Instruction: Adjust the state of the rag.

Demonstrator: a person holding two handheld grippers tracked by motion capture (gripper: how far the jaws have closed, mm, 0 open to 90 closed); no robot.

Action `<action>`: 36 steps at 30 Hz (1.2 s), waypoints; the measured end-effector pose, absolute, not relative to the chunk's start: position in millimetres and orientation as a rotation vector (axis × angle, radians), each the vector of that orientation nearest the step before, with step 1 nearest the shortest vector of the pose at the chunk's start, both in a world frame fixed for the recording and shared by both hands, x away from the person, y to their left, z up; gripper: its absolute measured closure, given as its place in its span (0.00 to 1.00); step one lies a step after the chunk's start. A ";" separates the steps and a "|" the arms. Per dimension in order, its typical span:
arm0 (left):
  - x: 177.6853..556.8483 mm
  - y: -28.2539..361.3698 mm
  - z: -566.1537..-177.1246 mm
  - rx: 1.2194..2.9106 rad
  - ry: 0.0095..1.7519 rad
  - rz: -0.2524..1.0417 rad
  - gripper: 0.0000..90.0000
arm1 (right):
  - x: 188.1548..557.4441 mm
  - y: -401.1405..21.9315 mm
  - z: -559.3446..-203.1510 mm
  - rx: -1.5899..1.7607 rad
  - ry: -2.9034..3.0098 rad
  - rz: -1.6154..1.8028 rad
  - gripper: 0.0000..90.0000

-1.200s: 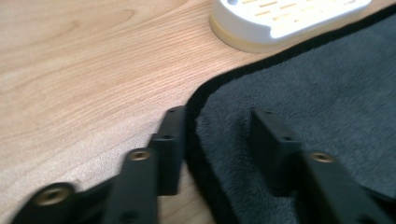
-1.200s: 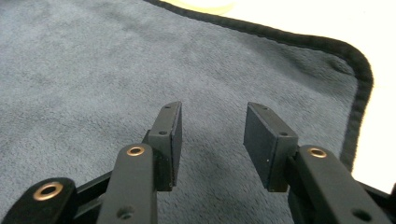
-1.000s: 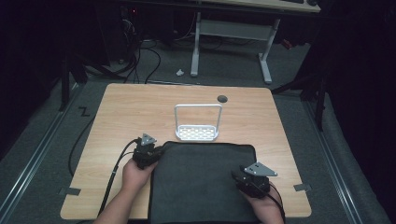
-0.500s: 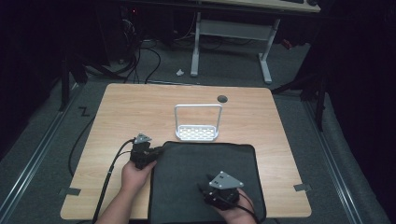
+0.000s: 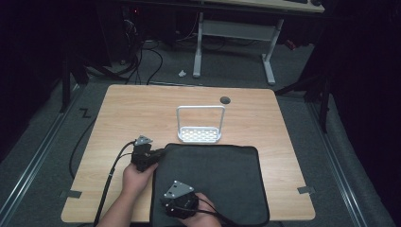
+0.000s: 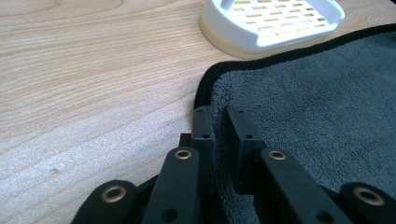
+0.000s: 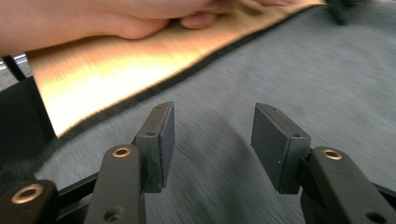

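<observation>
High view: left gripper (image 5: 153, 154) is pinching the towel's (image 5: 222, 175) far-left corner on the bench (image 5: 142, 109); right gripper (image 5: 166, 204), fingers just widening and empty, is nearing the near-left edge to clamp, likely for folding.

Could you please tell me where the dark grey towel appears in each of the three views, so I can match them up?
High view: the dark grey towel lies on the table's near half, right of centre.
Left gripper view: it fills the right side, its black-piped corner by the left tool, which is shut on its edge.
Right gripper view: it spreads across the middle and right, under the open right tool.
Shared landmark: the towel's black edge against the wooden table.
</observation>
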State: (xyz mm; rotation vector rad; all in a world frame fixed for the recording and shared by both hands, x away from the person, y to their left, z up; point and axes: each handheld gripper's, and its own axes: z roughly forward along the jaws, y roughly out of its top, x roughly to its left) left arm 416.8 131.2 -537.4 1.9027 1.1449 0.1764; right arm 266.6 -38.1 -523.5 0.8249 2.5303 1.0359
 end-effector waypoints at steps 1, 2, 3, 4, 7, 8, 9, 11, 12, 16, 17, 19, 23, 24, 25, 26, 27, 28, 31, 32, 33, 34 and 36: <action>416.8 131.2 -537.5 1.902 1.145 0.175 0.91 | 267.1 -32.9 -524.3 0.814 2.541 1.051 0.54; 416.8 131.4 -537.5 1.902 1.145 0.173 0.91 | 267.4 -27.8 -524.6 0.807 2.551 1.059 0.54; 416.9 131.4 -537.5 1.901 1.145 0.174 0.91 | 267.6 -24.1 -524.5 0.806 2.559 1.065 0.54; 416.9 131.4 -537.5 1.902 1.146 0.173 0.91 | 268.3 -19.1 -524.1 0.794 2.566 1.067 0.54; 416.9 131.5 -537.5 1.902 1.147 0.172 0.91 | 269.6 -9.5 -524.2 0.785 2.584 1.065 0.53; 417.0 131.5 -537.5 1.902 1.147 0.172 0.91 | 270.2 -7.8 -524.7 0.775 2.591 1.053 0.53; 416.8 131.5 -537.4 1.904 1.150 0.171 0.91 | 270.6 -6.4 -526.0 0.776 2.594 1.060 0.53; 416.9 131.5 -537.5 1.903 1.145 0.172 0.91 | 270.5 -6.0 -528.0 0.776 2.602 1.050 0.54; 416.8 131.4 -537.4 1.904 1.146 0.173 0.91 | 270.1 -6.5 -528.0 0.771 2.600 1.047 0.55; 416.8 131.2 -537.5 1.906 1.148 0.173 0.91 | 270.0 -9.4 -527.2 0.773 2.589 1.026 0.65; 416.8 131.2 -537.5 1.906 1.148 0.172 0.91 | 269.8 -10.1 -527.3 0.768 2.580 1.022 0.68; 416.7 131.2 -537.5 1.906 1.149 0.173 0.91 | 269.8 -12.3 -527.2 0.763 2.572 1.011 0.74; 416.6 131.1 -537.5 1.906 1.148 0.174 0.91 | 272.0 -16.1 -527.7 0.763 2.557 1.010 0.85; 416.7 131.1 -537.5 1.906 1.148 0.174 0.91 | 272.4 -16.8 -527.8 0.757 2.551 1.006 0.88; 416.8 131.2 -537.5 1.905 1.149 0.172 0.91 | 272.5 -17.1 -528.0 0.750 2.548 1.004 0.89; 416.8 131.3 -537.6 1.905 1.149 0.170 0.91 | 272.6 -17.2 -528.2 0.750 2.546 1.008 0.90; 416.8 131.3 -537.6 1.904 1.149 0.170 0.91 | 272.6 -17.3 -528.0 0.747 2.546 1.005 0.91; 416.9 131.3 -537.6 1.903 1.148 0.170 0.91 | 272.4 -17.4 -527.5 0.742 2.545 1.014 0.91; 417.6 132.2 -537.5 1.893 1.151 0.166 0.91 | 269.2 -19.2 -520.3 0.734 2.520 1.054 0.92; 417.6 132.2 -537.5 1.892 1.150 0.166 0.91 | 268.9 -20.4 -517.9 0.731 2.505 1.071 0.92; 417.3 132.1 -537.5 1.893 1.147 0.170 0.91 | 269.0 -22.1 -515.9 0.722 2.490 1.085 0.92; 417.2 132.5 -537.2 1.891 1.144 0.168 0.91 | 268.5 -24.1 -513.8 0.731 2.481 1.096 0.93; 418.0 133.4 -537.4 1.880 1.153 0.159 0.91 | 268.0 -28.2 -510.2 0.733 2.458 1.117 0.93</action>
